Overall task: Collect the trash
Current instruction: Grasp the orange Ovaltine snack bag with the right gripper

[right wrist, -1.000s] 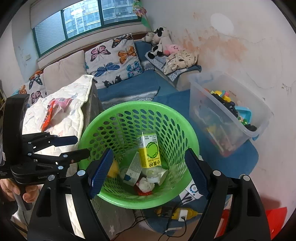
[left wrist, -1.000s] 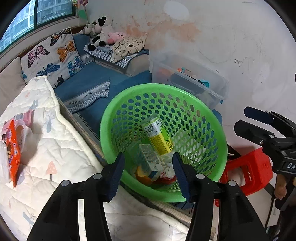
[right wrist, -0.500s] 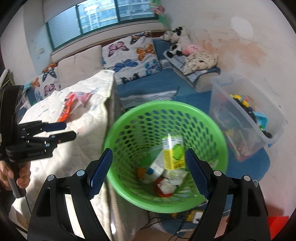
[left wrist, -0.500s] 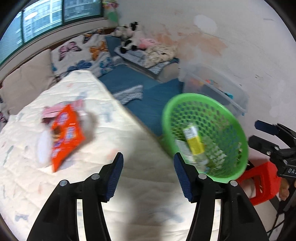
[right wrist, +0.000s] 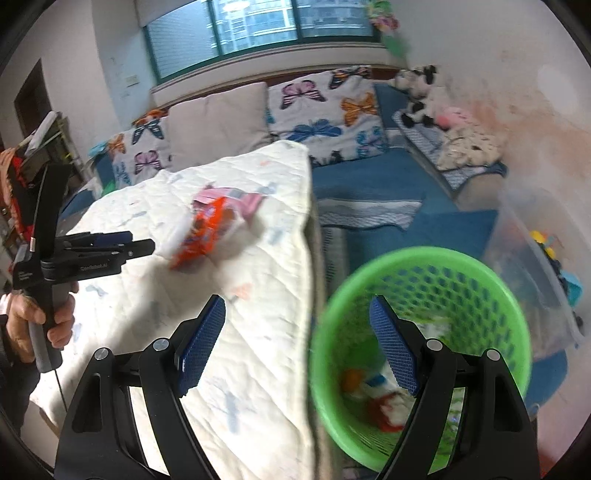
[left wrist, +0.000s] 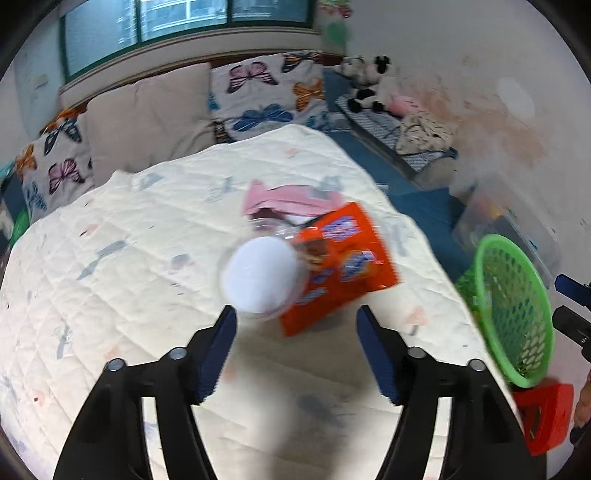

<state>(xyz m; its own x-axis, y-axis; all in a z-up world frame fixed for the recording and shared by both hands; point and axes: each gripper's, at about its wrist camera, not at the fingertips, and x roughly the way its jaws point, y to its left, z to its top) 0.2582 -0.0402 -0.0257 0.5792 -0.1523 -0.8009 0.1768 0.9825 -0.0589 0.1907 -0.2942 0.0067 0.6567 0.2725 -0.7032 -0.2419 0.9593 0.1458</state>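
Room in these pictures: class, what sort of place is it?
Most likely a bedroom: a quilt covers a bed, butterfly pillows line the window, and soft toys sit by the wall.

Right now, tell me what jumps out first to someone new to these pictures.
The bright green basket beside the bed grabs the eye first, with trash already lying in its bottom. Next comes the orange snack packet on the cream quilt, lying with a clear white-lidded cup and a pink wrapper. The left tool hovers empty before that pile, jaws opening.
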